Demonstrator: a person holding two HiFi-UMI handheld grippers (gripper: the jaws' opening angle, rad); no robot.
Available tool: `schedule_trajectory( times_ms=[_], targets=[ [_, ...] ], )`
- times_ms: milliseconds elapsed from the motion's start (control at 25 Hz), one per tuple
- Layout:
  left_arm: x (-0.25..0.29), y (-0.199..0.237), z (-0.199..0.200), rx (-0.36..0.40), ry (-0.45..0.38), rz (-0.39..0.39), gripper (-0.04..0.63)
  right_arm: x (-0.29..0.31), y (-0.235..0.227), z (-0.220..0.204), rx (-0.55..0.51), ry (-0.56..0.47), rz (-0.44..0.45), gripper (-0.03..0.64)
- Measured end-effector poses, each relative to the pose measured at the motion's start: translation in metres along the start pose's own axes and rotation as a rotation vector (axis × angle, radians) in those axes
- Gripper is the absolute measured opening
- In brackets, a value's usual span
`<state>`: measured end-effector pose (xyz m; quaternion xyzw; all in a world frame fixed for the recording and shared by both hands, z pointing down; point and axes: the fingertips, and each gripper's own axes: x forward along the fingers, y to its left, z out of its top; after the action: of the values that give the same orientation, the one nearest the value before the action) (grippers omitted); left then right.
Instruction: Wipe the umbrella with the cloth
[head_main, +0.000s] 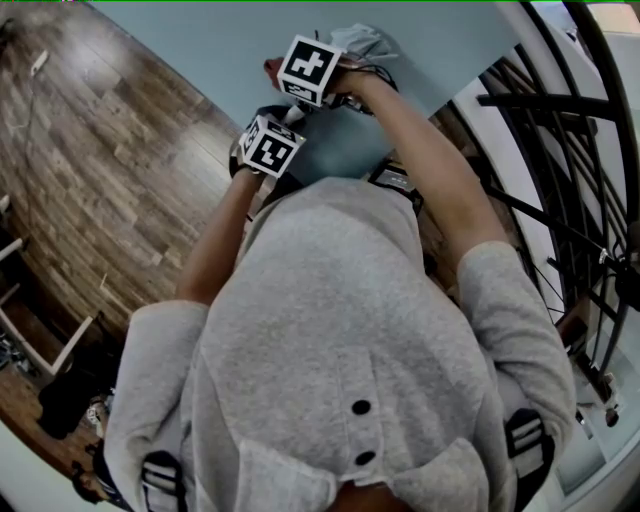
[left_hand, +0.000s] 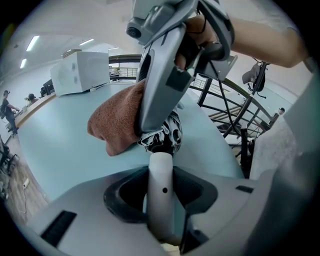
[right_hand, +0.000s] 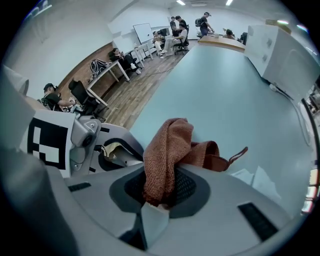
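Pointing steeply down, left tool (left_hand: 161, 200) clamps the umbrella handle (left_hand: 161, 172), right tool (right_hand: 156, 202) pinches the cloth (right_hand: 167, 150).

The folded umbrella (left_hand: 161, 167), black-and-white patterned with a pale handle, is sitting clamped by that handle in the left gripper (left_hand: 160, 200), pointing out over the pale blue table (left_hand: 65, 145). The rust-brown terry cloth (right_hand: 167, 150) is hanging bunched from the right gripper (right_hand: 159, 197), right beside the umbrella's canopy.
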<state>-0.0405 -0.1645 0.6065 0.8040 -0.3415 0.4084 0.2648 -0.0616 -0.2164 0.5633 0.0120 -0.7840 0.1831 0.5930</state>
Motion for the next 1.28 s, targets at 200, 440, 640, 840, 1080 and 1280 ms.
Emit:
schedule_trajectory(
  times_ms=[200, 440, 640, 840, 1080, 1280],
  targets=[
    [0.002, 0.004, -0.001, 0.006, 0.008, 0.008, 0.156, -0.001, 0.014, -0.003, 0.003, -0.040, 0.047, 0.075],
    [0.001, 0.001, -0.002, 0.001, 0.015, -0.015, 0.156, -0.009, 0.032, -0.018, 0.032, -0.102, 0.132, 0.075],
    [0.003, 0.003, -0.002, 0.002, 0.018, -0.013, 0.156, -0.008, 0.040, -0.049, 0.068, -0.096, 0.210, 0.075],
    [-0.001, 0.003, -0.003, -0.004, 0.012, -0.026, 0.156, 0.001, 0.036, -0.080, 0.099, -0.056, 0.207, 0.075],
    [0.001, 0.002, 0.000, 0.008, 0.014, -0.027, 0.156, -0.002, 0.013, -0.098, 0.148, -0.066, 0.187, 0.075],
    [-0.001, 0.002, -0.002, 0.002, 0.014, -0.032, 0.156, -0.016, -0.034, -0.118, 0.204, -0.062, 0.049, 0.075]
  ],
)
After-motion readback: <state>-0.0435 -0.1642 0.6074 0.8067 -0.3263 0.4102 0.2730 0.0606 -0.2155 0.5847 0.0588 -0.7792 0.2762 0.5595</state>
